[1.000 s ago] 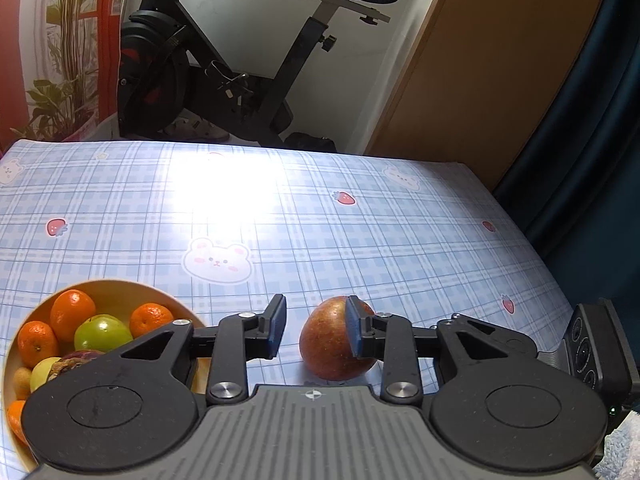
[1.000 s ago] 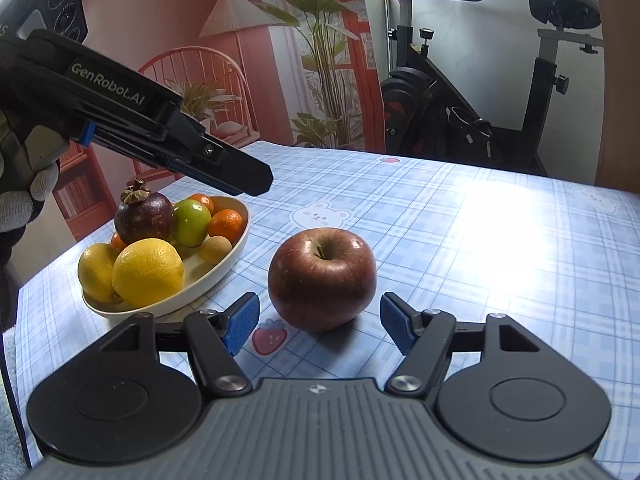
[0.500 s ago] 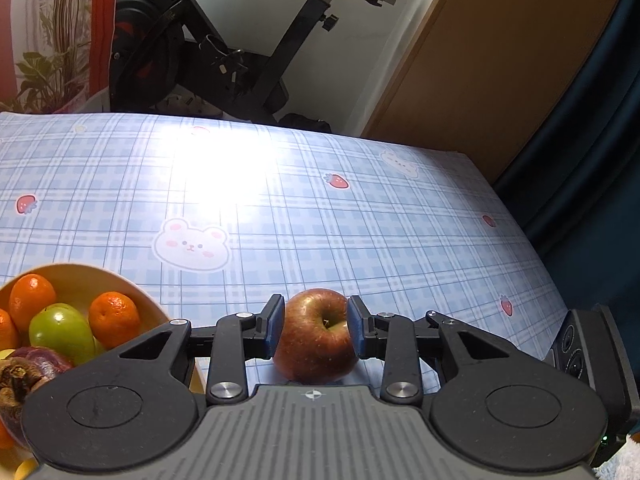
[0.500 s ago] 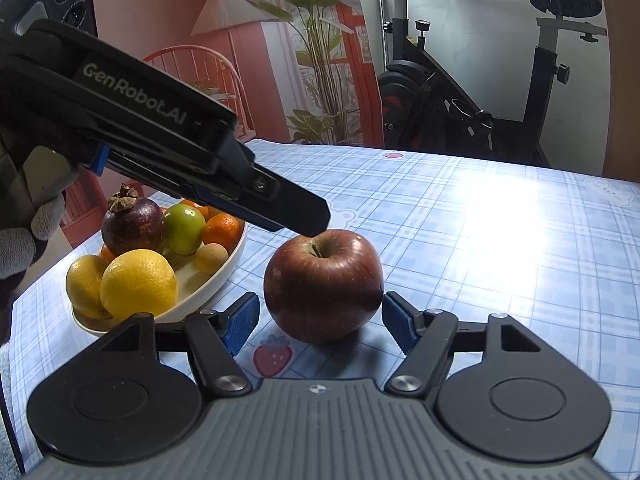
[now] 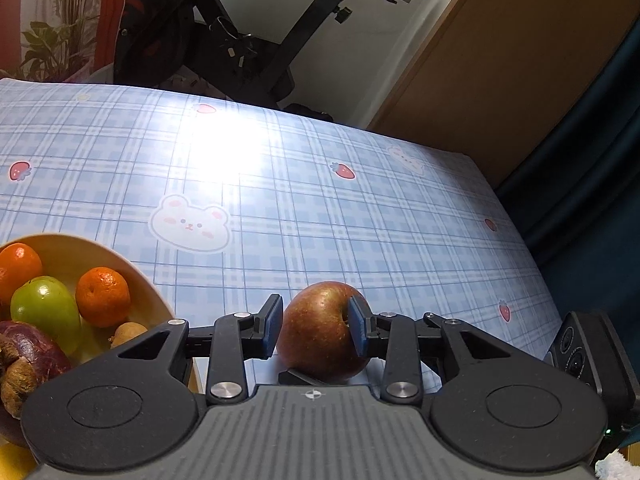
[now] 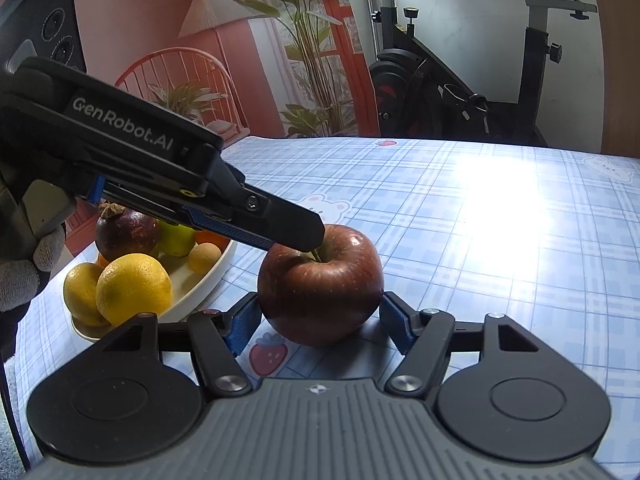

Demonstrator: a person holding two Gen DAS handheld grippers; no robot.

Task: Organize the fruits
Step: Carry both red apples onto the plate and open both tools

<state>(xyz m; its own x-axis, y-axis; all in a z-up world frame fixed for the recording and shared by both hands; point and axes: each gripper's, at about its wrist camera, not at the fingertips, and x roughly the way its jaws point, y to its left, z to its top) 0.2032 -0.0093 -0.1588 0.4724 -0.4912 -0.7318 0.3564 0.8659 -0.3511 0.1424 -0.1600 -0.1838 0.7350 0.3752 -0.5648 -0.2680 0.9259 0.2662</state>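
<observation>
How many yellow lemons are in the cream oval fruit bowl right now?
2. Both yellow lemons sit side by side at the near end of the cream oval bowl in the right wrist view: the larger in front, the smaller left of it. Others may be hidden underneath.

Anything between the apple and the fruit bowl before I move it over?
Nothing visible. The strip of tablecloth between the apple and the bowl is bare. The bowl's side nearest the apple holds a tangerine and a small brown fruit, so room there looks tight.
</observation>
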